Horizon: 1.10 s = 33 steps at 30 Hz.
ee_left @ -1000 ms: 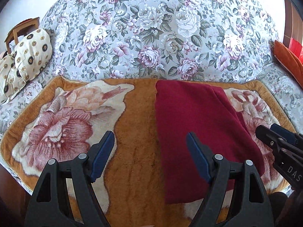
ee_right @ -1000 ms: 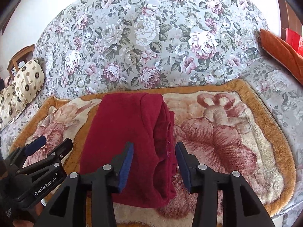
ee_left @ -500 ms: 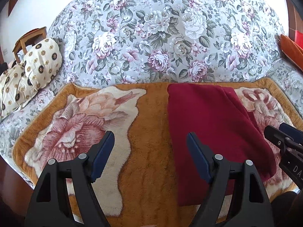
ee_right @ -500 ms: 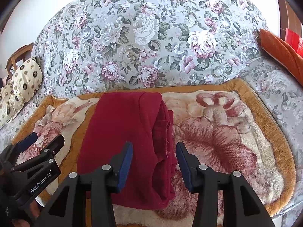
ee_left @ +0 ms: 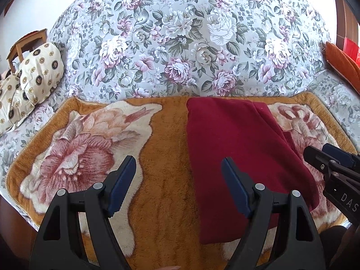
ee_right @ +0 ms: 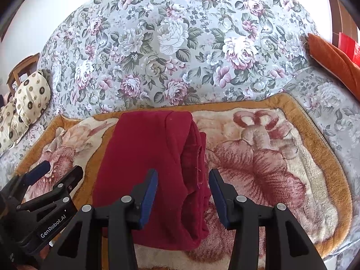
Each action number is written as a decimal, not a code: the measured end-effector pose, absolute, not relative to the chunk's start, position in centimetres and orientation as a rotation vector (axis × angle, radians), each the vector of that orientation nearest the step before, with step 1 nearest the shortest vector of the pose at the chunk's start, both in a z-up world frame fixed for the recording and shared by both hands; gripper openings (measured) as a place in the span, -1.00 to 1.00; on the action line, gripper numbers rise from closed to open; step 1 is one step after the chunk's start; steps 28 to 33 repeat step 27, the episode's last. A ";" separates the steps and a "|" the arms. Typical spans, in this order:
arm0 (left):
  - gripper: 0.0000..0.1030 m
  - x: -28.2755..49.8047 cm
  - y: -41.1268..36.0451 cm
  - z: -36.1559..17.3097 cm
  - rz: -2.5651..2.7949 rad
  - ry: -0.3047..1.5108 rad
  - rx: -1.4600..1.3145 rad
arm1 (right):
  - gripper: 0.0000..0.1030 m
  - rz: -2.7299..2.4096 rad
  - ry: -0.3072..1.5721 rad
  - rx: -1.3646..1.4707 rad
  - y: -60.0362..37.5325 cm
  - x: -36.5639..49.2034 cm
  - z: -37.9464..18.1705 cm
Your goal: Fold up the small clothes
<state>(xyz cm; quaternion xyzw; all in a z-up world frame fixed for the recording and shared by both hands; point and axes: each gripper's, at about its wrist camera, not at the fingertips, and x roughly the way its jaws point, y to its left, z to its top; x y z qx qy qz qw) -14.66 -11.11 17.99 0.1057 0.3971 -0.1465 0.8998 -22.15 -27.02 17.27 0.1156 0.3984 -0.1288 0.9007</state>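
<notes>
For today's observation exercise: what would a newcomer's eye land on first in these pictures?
First, the dark red garment, folded lengthwise on the orange rose-patterned blanket. Next, the flowered bedspread filling the background. Then the open left hand-held gripper beside the garment and the open right hand-held gripper over its near end.

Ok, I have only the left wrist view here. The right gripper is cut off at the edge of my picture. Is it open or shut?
Observer: Open. Its own camera shows the right gripper holding nothing, with the fingers apart above the right edge of the red garment.
Operator: Is that right edge flat and tidy?
Observer: Not quite. Several folded layers are stacked there, and a stitched seam shows on the lower layer.
</notes>
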 end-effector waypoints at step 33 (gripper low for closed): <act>0.53 -14.8 -11.6 18.1 -0.323 0.796 0.198 | -0.11 -0.257 0.842 0.257 -26.8 -21.6 16.6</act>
